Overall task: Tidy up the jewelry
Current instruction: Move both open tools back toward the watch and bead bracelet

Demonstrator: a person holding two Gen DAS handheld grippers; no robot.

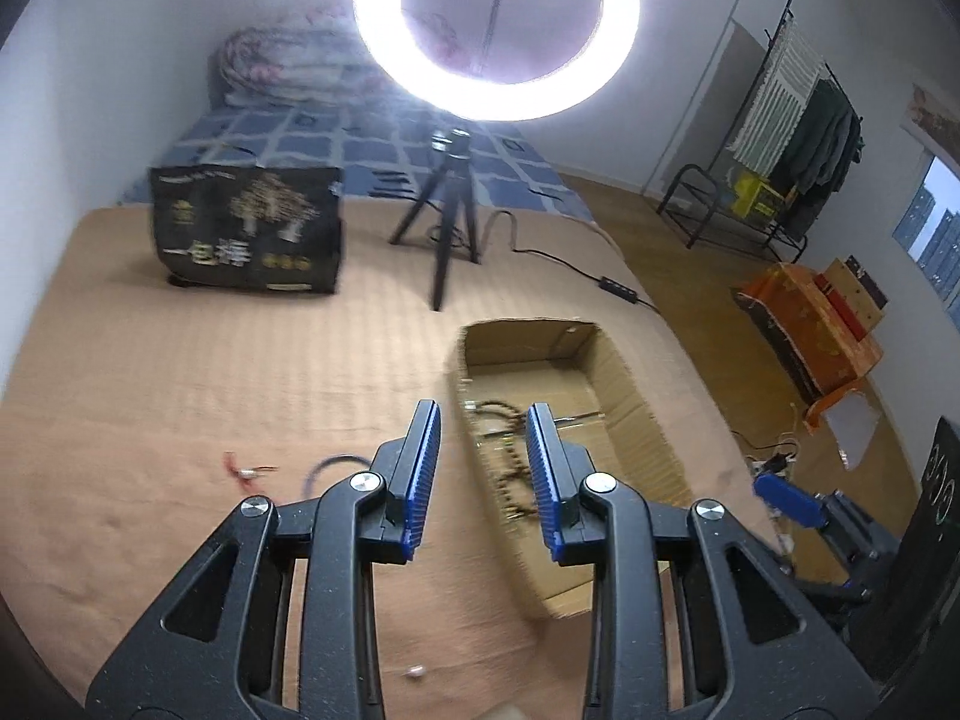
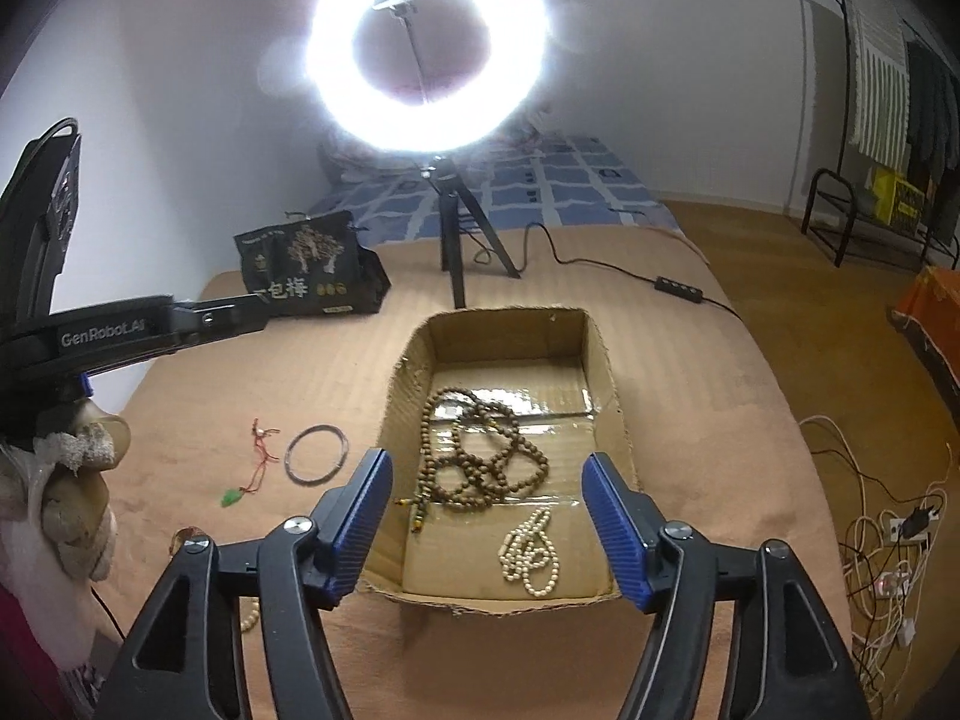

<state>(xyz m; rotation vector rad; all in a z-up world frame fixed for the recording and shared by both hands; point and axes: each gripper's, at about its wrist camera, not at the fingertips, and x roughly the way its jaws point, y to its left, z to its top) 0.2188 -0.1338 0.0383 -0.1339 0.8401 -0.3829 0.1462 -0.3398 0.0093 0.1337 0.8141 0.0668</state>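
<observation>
1. While held above a tan bed cover (image 2: 690, 372), right gripper (image 2: 486, 516) spread wide and empty, its blue pads (image 2: 612, 531) straddling the near end of an open cardboard box (image 2: 603, 360).
2. Coiled just ahead of and between those pads, on the box floor: brown bead necklace (image 2: 480, 456); nearer and to the right, white bead strand (image 2: 531, 552).
3. Left of the box, on the cover beyond the left pad: dark bangle (image 2: 316, 453), then red cord with green pendant (image 2: 255, 468), apart from each other.
4. Left gripper (image 1: 483, 474) also parted and holding nothing, poised over the box's (image 1: 636, 396) left wall, the brown beads (image 1: 510, 480) blurred between its fingers.
5. Off to its left on the cover (image 1: 180, 372): blurred bangle (image 1: 327, 471) and red cord (image 1: 246, 471).
6. Farther back: black printed bag (image 2: 309, 267), tripod (image 2: 456, 228) carrying a lit ring light (image 2: 429, 48), and a cable with inline switch (image 2: 678, 288).
</observation>
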